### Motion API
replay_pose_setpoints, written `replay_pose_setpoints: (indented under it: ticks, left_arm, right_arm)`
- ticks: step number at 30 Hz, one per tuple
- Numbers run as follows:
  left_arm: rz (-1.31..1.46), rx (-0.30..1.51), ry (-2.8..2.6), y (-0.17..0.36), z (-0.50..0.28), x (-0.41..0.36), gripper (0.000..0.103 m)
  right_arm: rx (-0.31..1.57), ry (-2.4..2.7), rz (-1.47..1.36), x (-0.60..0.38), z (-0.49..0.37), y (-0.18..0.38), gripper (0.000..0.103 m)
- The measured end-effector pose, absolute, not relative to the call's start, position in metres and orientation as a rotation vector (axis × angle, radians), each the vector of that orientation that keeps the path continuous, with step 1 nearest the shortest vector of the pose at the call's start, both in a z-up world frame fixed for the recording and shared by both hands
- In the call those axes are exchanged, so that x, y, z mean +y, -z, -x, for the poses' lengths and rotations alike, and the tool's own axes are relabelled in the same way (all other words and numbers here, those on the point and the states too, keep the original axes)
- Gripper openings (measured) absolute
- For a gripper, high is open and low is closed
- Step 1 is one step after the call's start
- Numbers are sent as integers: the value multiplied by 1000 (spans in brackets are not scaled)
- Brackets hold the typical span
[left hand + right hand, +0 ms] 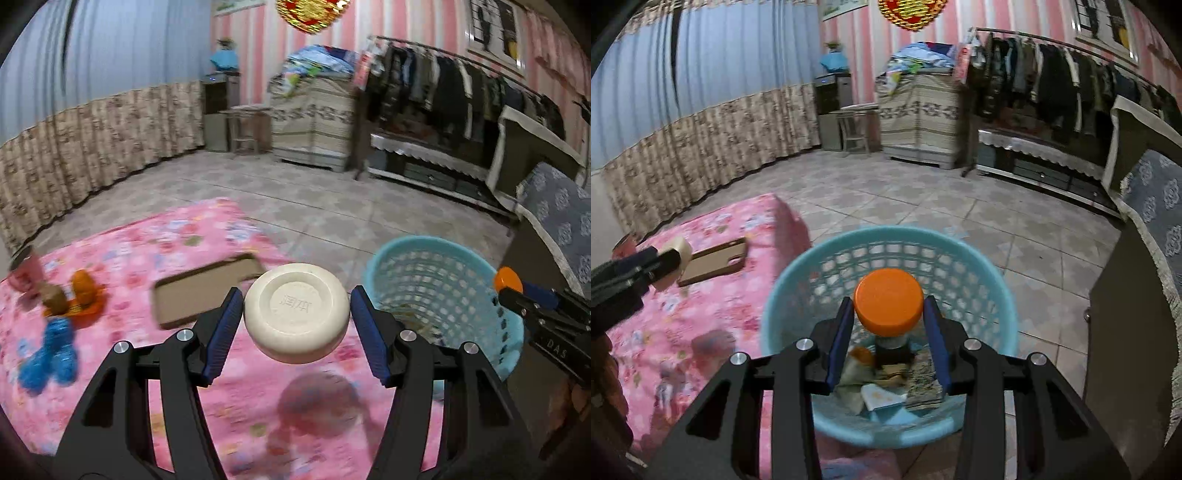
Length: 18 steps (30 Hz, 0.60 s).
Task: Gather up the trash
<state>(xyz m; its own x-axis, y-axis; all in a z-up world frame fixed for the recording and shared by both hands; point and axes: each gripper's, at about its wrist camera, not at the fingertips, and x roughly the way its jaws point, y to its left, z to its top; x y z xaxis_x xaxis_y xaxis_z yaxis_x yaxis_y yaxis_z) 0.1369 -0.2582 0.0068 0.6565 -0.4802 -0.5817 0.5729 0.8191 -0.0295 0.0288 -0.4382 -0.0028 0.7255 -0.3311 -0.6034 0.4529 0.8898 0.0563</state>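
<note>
Left gripper (pixel 297 325) is pinching a cream round container (pixel 296 312), blue pads pressing on both its sides, and is holding it up over the pink floral cloth (pixel 229 398), near the cloth's right edge. Right gripper (pixel 889 332) is clamping an orange-capped bottle (pixel 888 301) by the cap, hanging right above the open mouth of the light blue mesh basket (pixel 783 295).

The basket is standing on the tiled floor (pixel 1015 229), just beside the cloth's right edge. Paper scraps and wrappers (pixel 886 384) are lying in its bottom.

Still lying on the cloth: a flat brown cardboard piece (pixel 207 291) toward the far edge; an orange item (pixel 83 286), a pink item (pixel 24 275) and a blue fuzzy thing (pixel 50 356) along the left edge, too blurred to identify.

Room: blue curtain with a beige floral lower band (pixel 92 129) running along the left wall, pink striped wall behind, patterned cabinet (pixel 314 122) with bedding piled on top, clothes rack (pixel 461 92) with dark garments at the right.
</note>
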Motion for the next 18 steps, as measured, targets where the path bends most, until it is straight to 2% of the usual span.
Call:
replay_pose_setpoints:
  ticks: [14, 16, 18]
  left_arm:
    - [-202, 632, 732, 3, -136, -350, 58]
    - [-208, 629, 744, 0, -140, -356, 51]
    - [-191, 631, 737, -7, -148, -356, 51]
  right_arm:
    - [639, 487, -267, -482, -32, 21, 39]
    - [642, 488, -274, -488, -30, 21, 39]
    - [647, 484, -281, -492, -32, 24, 39]
